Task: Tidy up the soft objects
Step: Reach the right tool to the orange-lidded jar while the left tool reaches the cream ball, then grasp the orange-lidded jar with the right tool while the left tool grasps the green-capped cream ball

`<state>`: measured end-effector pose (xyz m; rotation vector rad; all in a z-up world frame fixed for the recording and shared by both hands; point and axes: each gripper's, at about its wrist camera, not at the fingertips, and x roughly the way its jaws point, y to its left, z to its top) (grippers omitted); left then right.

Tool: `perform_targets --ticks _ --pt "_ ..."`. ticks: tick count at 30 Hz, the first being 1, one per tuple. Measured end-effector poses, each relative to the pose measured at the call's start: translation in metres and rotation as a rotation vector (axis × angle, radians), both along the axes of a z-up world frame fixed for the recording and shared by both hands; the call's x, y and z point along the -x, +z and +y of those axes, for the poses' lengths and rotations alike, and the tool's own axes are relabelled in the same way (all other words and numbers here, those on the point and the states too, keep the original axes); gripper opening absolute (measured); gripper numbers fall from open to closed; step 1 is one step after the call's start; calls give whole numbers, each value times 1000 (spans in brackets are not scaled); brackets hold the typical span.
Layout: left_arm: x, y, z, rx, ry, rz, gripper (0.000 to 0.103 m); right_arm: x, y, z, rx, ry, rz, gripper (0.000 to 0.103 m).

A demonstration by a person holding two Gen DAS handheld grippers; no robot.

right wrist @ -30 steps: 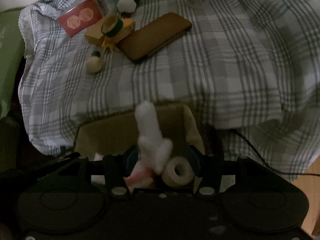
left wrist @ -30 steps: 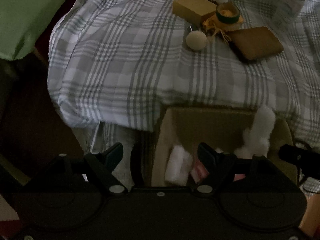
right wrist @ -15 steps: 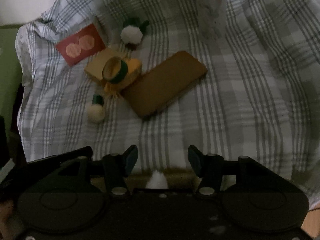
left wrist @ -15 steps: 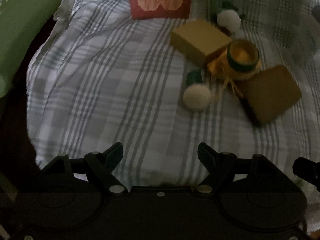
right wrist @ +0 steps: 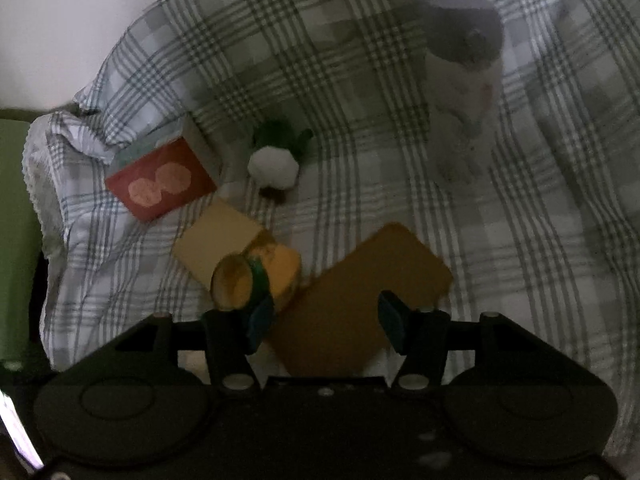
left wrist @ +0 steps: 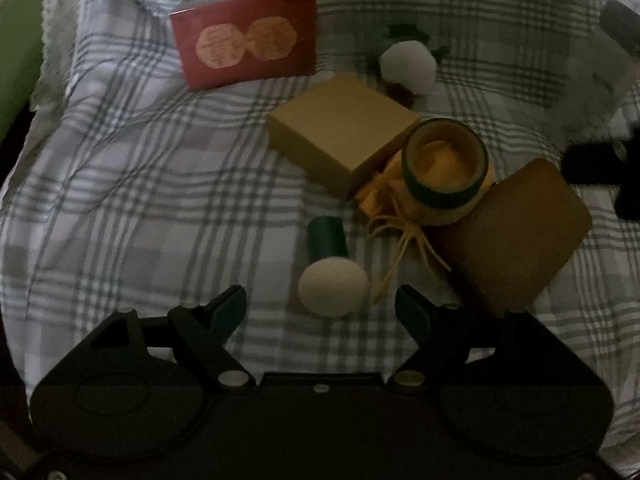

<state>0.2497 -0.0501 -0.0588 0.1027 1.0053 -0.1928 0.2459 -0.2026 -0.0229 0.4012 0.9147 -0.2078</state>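
Plaid grey-and-white cloth (left wrist: 120, 208) covers the whole soft surface in the left wrist view, rumpled at the far left beside a green panel (left wrist: 16, 40); the room is dim. The left gripper (left wrist: 320, 304) hangs over the near part of the cloth with its jaws wide apart, holding nothing. A cream pompom with a green stem (left wrist: 333, 286) lies just beyond the gap between the fingers, slightly right of centre, its long axis running near to far with the ball end nearest and the stem pointing away. Farther off sit a tan box (left wrist: 340, 132), a yellow pouch with a green ring (left wrist: 446, 168) against it, a brown pad (left wrist: 516, 236) to the right, a red card (left wrist: 248, 40) at the far left, and a white pompom with green leaves (left wrist: 408, 64) beyond the box.

From the right wrist view the same cloth (right wrist: 520, 240) runs up to a pale wall (right wrist: 80, 20). The right gripper (right wrist: 324, 320) is spread open and empty above the brown pad (right wrist: 360, 292), whose long axis runs from near left to far right. The pouch (right wrist: 260, 276) touches the left finger's side. The white pompom (right wrist: 274, 166) lies well beyond, and a grey-and-white plush figure (right wrist: 464, 80) stands at the far right.
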Motion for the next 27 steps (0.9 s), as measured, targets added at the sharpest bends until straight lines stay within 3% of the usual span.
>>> perform_targets --ticks 6,11,16,27 --pt "-11 -8 1 -6 -8 6 77 -26 -8 -4 0 8 16 58" --pt "-12 -7 16 -23 20 -13 77 -25 -15 -1 -12 27 19 58" --pt "-14 -2 35 17 31 -11 82 -16 -18 16 -1 88 -21 58" --pt "-15 8 63 35 110 -41 84 -4 -20 74 227 252 -168 58"
